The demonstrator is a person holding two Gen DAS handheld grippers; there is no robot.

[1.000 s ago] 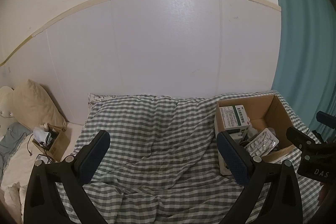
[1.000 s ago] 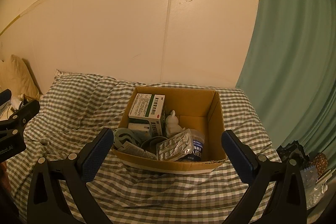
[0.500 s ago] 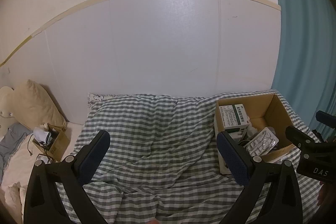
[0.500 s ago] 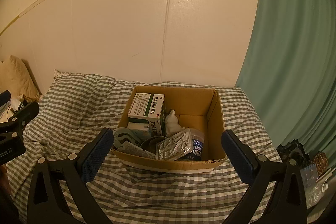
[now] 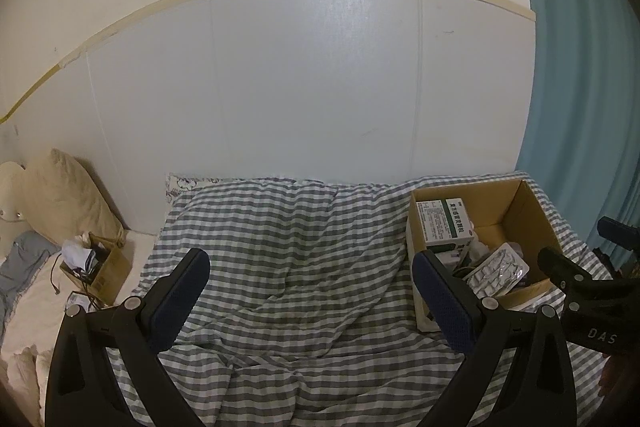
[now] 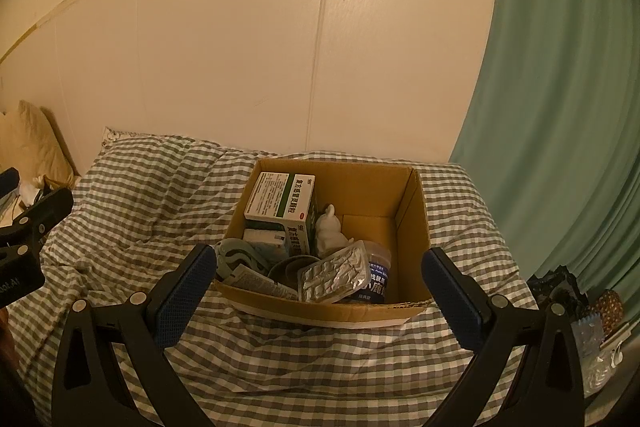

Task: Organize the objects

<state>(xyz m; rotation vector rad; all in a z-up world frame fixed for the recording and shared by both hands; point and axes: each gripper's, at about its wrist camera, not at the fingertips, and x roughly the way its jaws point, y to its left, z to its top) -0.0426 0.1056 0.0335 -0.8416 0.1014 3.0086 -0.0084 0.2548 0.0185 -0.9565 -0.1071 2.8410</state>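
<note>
Left wrist view: looking forward over the checked bed (image 5: 288, 267) toward the wall, cardboard box (image 5: 524, 203) off to the right. Right wrist view: facing the same wall, nearer the cardboard box (image 6: 408, 211), centred ahead and seen from above. Shared: bed, box, curtain (image 6: 560, 107), pillow (image 5: 60, 195).

Blanket (image 5: 288, 267): grey-and-white check, the same pattern all over.
Cardboard box (image 6: 412, 223): plain brown, a pale strip along its near edge.
Medicine carton (image 6: 280, 201): white with a dark green band and a small red mark.
Figurine (image 6: 330, 233): white.
Blister pack (image 6: 334, 273): silver foil.
Jar (image 6: 378, 277): dark blue label with white lettering.
Curtain (image 5: 576, 67): teal.
Wall panels (image 5: 312, 75): pale white, edged above with a tan strip.
Pillow (image 5: 64, 195): cream.
Small box (image 5: 108, 267): brown cardboard.
Left gripper (image 5: 310, 301): black frame, dark blue pads.
Right gripper (image 6: 320, 297): black frame, blue pads.
</note>
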